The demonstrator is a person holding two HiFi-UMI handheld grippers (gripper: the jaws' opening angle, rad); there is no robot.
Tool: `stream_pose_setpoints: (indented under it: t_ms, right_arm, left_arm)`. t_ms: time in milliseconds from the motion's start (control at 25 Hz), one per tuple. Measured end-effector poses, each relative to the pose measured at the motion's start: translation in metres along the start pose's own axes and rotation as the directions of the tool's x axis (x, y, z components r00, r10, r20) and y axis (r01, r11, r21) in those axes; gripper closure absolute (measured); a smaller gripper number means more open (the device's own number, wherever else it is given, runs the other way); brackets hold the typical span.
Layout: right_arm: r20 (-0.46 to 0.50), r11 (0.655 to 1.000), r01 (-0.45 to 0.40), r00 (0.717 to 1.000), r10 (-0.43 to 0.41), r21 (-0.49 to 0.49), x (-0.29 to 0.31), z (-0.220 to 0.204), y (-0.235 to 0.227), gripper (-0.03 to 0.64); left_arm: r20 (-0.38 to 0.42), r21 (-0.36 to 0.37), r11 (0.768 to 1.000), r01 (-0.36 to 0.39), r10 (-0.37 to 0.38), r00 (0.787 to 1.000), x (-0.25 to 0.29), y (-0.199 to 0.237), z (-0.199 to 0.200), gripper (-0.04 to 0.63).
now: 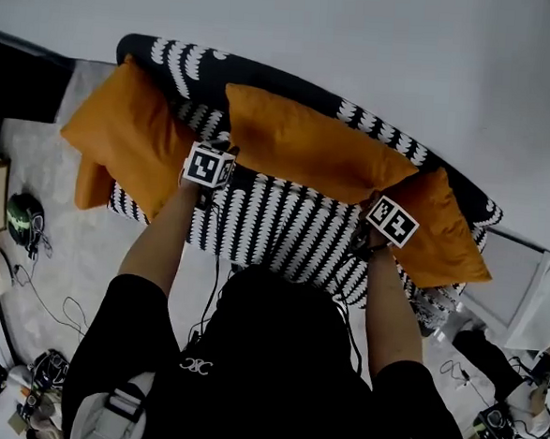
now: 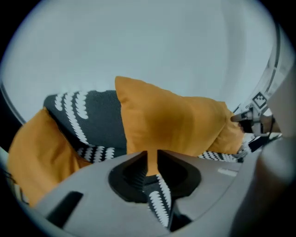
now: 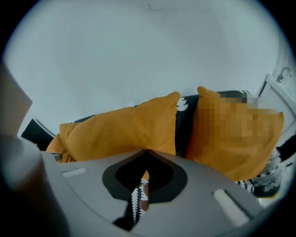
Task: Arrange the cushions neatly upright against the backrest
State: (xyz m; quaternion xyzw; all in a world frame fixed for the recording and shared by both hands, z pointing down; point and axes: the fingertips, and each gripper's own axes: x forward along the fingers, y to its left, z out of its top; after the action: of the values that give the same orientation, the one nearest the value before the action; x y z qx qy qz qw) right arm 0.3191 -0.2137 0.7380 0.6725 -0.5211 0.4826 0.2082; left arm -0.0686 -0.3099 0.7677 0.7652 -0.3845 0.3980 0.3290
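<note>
Head view, middle cushion [image 1: 313, 146] between left tool [image 1: 226, 149], right tool [image 1: 369, 207]

Between the left tool [image 2: 151, 159] and the right tool [image 3: 147, 152] a plain orange fabric cushion [image 1: 309, 141] is glowing; two matching orange cushions [image 1: 130, 138] are flanking them. Beneath, the upholstered sofa [image 1: 284, 224] is showing black with white scalloped rows.

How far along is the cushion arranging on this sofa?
Done: the middle cushion leans along the backrest. In hand: the left claw, jaws slightly apart, and the shut right claw sit at its lower corners. Left: the left cushion slumps off the end of the sofa, and the right cushion leans tilted at the other end; both look in need of straightening.
</note>
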Motion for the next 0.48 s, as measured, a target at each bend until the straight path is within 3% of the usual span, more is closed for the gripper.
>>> stream_pose_setpoints:
  t_ms: [40, 160, 480]
  right_arm:
    - [0.013, 1.0, 0.006, 1.0, -0.006, -0.026, -0.007, -0.001, -0.001, 0.609]
    - [0.042, 0.996, -0.025, 0.999, 0.028, -0.086, -0.028, -0.004, 0.004, 0.609]
    - [0.136, 0.987, -0.121, 0.981, 0.135, -0.108, -0.096, -0.016, 0.015, 0.609]
  left_arm:
    - [0.015, 0.023, 0.999, -0.048, 0.047, 0.999, -0.008, -0.002, 0.003, 0.568]
    - [0.089, 0.038, 0.992, -0.118, 0.114, 0.989, -0.032, -0.022, 0.02, 0.584]
    - [0.228, -0.013, 0.998, -0.063, 0.065, 0.972, -0.083, -0.123, 0.059, 0.584]
